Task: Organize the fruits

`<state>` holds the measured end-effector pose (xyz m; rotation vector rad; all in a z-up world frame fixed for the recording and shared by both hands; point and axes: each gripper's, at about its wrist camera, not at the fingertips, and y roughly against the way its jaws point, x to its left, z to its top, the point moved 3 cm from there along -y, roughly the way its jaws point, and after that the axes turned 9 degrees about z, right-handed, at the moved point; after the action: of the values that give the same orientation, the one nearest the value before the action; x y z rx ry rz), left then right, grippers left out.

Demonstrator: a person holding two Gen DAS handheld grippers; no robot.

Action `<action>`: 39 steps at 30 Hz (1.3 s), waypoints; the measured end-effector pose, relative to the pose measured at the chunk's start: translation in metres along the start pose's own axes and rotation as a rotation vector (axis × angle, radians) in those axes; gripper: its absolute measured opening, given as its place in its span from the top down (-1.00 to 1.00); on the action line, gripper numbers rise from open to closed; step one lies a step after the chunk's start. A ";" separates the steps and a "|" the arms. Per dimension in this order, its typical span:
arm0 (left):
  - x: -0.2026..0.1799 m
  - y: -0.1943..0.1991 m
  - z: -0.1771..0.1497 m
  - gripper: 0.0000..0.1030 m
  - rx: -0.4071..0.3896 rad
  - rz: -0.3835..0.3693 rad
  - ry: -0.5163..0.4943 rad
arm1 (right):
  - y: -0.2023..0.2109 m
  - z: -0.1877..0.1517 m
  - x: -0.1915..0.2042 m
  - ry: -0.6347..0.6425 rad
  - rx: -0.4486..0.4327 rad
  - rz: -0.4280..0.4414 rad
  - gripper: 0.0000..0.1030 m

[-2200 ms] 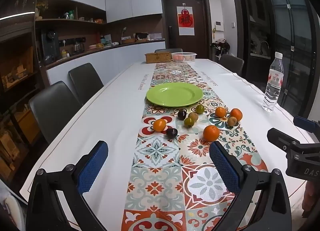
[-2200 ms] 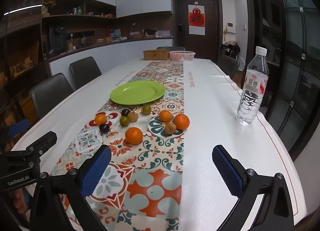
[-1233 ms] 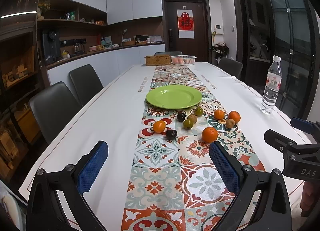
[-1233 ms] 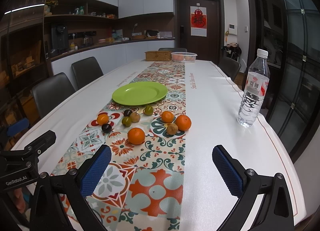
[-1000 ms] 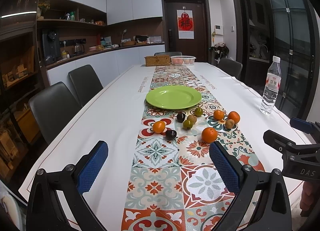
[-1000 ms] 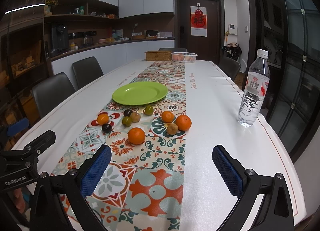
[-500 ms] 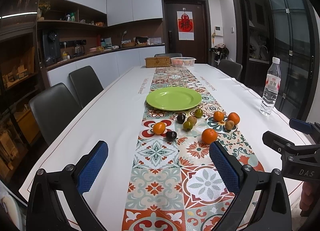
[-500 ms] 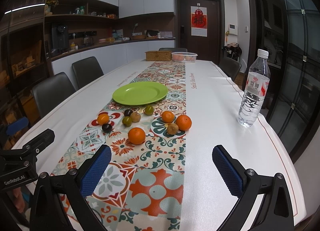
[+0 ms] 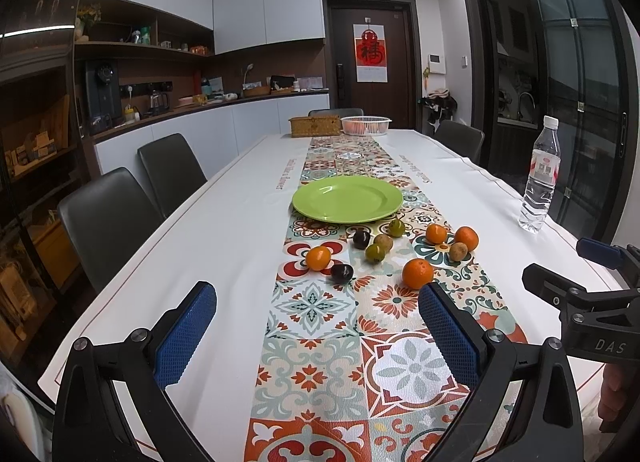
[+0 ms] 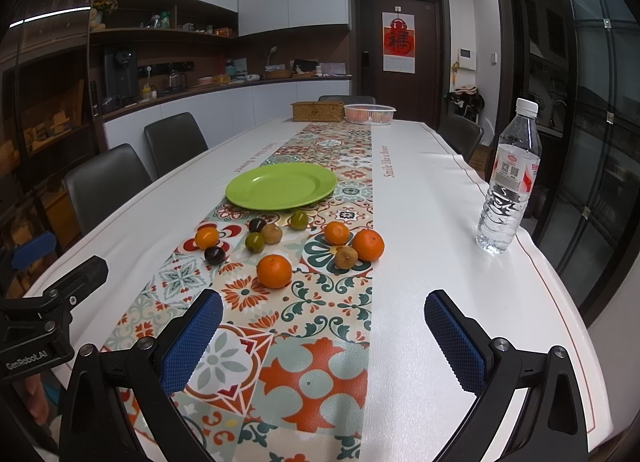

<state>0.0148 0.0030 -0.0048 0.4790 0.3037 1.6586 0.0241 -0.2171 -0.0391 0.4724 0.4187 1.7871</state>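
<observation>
A long table (image 9: 224, 229) w/ white cloth is seen, a patterned runner (image 9: 320, 326) laid down its middle from near edge to far edge. Dark chairs (image 9: 104, 213) are lined along the left edge. A green plate (image 9: 347, 198) is set on the runner, approx. mid-table, nothing on it. A water bottle (image 10: 510, 181) is stood upright near the right edge, well apart from the fruit. At the far edge a wicker box (image 10: 318, 111) & a white basket (image 10: 369, 113) are placed side by side.

Left gripper (image 9: 316, 330) is held over the near edge, jaws spread wide, nothing between the pads. Right gripper (image 10: 322, 336) is held likewise, jaws wide, nothing gripped, over the runner's right border & bare cloth.

Fruit is scattered on the runner betw. the plate & both grippers, ahead of the fingertips, not touched by either. The nearest orange (image 9: 417, 273) is seen just beyond the left gripper's right pad (image 9: 448, 334); in the right wrist view it lies ahead of the left pad. Two more oranges (image 10: 368, 244) & a brown fruit (image 10: 346, 256) are grouped toward the runner's right border. A small orange (image 9: 318, 258) & dark plum (image 9: 342, 272) are found at the left border. A second plum (image 9: 361, 239), two green fruits (image 9: 375, 252) & a brown one (image 9: 383, 242) are clustered just short of the plate's near rim.
</observation>
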 end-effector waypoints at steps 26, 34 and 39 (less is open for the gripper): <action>0.002 -0.004 0.000 -1.00 0.008 -0.015 -0.002 | -0.015 -0.005 0.008 0.017 0.047 0.007 -0.98; 0.006 -0.024 -0.002 -0.99 0.032 -0.020 -0.005 | -0.027 -0.005 0.011 0.043 0.069 0.006 -0.98; 0.007 -0.038 -0.001 -0.91 0.051 -0.053 -0.007 | -0.039 -0.001 0.013 0.049 0.078 0.025 -0.98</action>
<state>0.0469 0.0158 -0.0224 0.5103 0.3515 1.6002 0.0527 -0.1943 -0.0585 0.4911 0.5203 1.8142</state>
